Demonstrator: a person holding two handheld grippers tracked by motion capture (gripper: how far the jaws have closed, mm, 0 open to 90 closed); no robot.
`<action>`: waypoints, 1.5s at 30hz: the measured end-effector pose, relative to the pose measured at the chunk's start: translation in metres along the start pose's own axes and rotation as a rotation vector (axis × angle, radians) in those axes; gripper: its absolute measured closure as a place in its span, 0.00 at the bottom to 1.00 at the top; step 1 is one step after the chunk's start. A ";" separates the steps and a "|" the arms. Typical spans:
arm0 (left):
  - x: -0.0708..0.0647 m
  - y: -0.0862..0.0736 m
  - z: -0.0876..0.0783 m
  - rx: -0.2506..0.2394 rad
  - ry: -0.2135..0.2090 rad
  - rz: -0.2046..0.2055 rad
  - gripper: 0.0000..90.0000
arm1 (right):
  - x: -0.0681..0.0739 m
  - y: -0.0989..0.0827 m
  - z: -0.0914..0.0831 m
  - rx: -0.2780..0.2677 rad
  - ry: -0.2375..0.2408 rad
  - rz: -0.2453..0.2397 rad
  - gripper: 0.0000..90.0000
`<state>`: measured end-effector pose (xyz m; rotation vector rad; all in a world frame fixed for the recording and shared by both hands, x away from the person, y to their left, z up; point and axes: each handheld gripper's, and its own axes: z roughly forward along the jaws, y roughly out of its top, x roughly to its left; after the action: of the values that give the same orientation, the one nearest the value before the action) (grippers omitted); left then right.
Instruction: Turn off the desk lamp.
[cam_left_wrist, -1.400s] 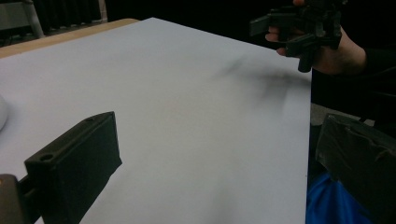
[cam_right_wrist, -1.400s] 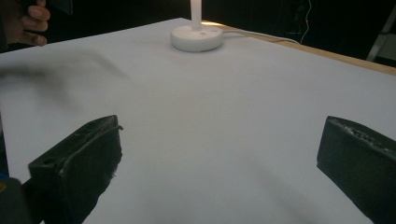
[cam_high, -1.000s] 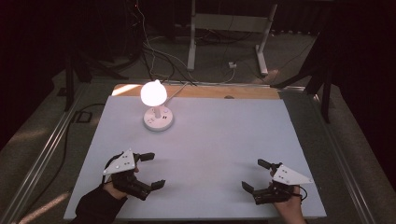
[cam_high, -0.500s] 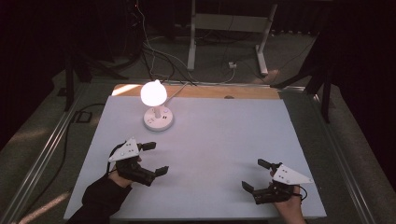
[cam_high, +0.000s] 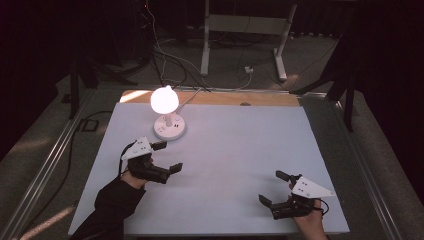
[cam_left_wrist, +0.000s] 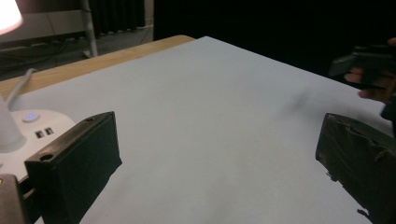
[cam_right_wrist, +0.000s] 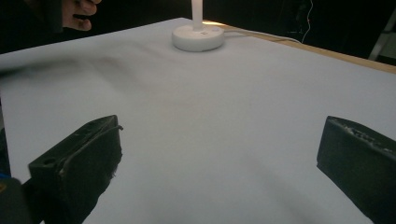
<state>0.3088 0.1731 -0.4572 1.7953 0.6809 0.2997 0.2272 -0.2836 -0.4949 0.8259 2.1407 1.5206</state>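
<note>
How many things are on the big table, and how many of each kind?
Lamps: 1, the lit white lamp at the far left.
Grippers: 2, the left gripper and the right gripper, both with jaws open and nothing between them.
Total: 3.

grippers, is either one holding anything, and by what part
Nothing is held. The left gripper and right gripper both have jaws open over the bare table.
</note>
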 end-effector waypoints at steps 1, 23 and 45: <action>0.001 0.000 0.002 0.003 0.014 -0.001 0.01 | 0.000 0.000 0.000 -0.001 0.000 0.003 0.00; 0.031 0.002 0.029 0.005 0.202 -0.086 0.01 | 0.000 0.000 0.000 -0.001 0.008 0.007 0.00; 0.063 0.011 0.052 0.040 0.322 -0.177 0.09 | 0.000 -0.001 0.000 0.001 0.017 0.017 0.00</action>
<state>0.3891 0.1672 -0.4724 1.7275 1.0726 0.4636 0.2272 -0.2838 -0.4956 0.8364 2.1520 1.5403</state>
